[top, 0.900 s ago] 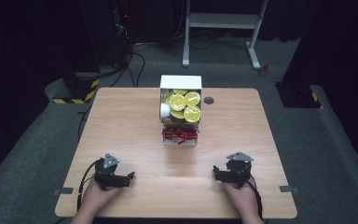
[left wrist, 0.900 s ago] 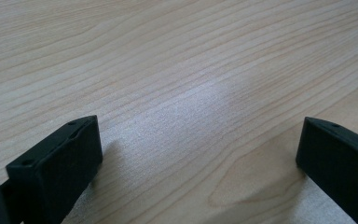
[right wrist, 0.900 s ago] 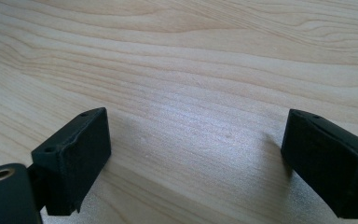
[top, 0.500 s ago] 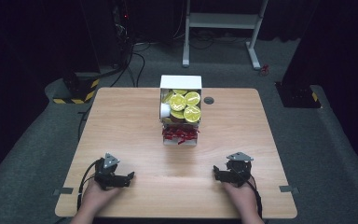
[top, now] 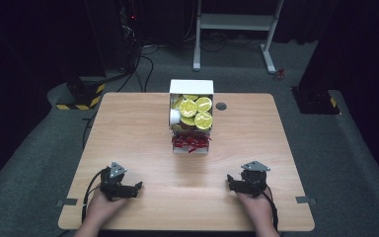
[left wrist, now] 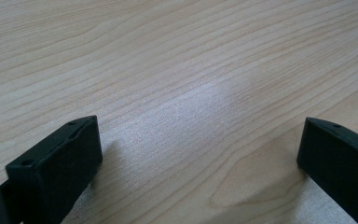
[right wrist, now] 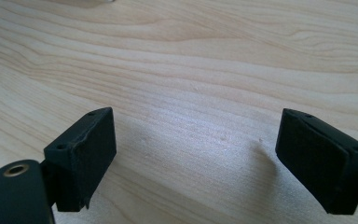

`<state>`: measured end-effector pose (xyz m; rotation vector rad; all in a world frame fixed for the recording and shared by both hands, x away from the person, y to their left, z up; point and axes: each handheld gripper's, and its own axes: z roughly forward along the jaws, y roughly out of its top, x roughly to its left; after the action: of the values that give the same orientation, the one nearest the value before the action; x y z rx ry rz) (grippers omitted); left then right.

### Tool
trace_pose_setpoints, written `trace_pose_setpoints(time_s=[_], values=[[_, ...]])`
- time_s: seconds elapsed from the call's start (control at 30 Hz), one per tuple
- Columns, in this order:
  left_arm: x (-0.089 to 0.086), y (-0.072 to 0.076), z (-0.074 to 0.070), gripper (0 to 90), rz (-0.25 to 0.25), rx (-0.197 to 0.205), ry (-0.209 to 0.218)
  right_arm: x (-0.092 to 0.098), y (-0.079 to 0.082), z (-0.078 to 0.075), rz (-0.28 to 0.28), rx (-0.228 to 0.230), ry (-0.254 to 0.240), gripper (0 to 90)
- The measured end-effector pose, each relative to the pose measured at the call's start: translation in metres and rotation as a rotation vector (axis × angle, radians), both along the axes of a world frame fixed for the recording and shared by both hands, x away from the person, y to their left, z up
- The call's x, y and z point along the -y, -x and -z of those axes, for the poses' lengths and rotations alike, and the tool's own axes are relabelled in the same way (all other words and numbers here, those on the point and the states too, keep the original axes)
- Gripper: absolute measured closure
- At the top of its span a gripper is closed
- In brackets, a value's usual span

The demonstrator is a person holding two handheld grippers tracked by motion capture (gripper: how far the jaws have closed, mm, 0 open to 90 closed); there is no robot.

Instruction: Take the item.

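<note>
High view: both hands rest at counter (top: pixel 128 123) near edge, well apart from box (top: pixel 191 89) of lidded cups (top: pixel 195 112).
Left hand-held gripper (top: pixel 137 186): released, empty, ready.
Right hand-held gripper (top: pixel 230 183): released, empty, ready.

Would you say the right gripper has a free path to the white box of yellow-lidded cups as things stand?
Probably yes. The right gripper rests near the table's front edge with open, empty jaws, and bare wood lies between it and the white box at the far middle.
</note>
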<state>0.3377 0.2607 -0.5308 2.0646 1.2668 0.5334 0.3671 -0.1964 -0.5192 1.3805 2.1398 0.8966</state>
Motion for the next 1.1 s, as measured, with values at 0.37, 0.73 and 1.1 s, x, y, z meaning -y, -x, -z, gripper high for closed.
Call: trace_pose_setpoints(time_s=[0.37,0.73,1.1], values=[[0.000,0.000,0.000,0.3,-0.001,0.001,-0.002,0.002,0.005,-0.019,-0.009,0.087,-0.037,12.9],[0.000,-0.001,0.000,0.4,0.003,0.003,-0.005,-0.003,0.008,-0.045,-0.061,0.126,-0.055,15.7],[0.000,-0.001,0.000,0.3,0.005,0.003,-0.002,-0.019,0.011,-0.069,-0.110,0.177,-0.076,19.1]])
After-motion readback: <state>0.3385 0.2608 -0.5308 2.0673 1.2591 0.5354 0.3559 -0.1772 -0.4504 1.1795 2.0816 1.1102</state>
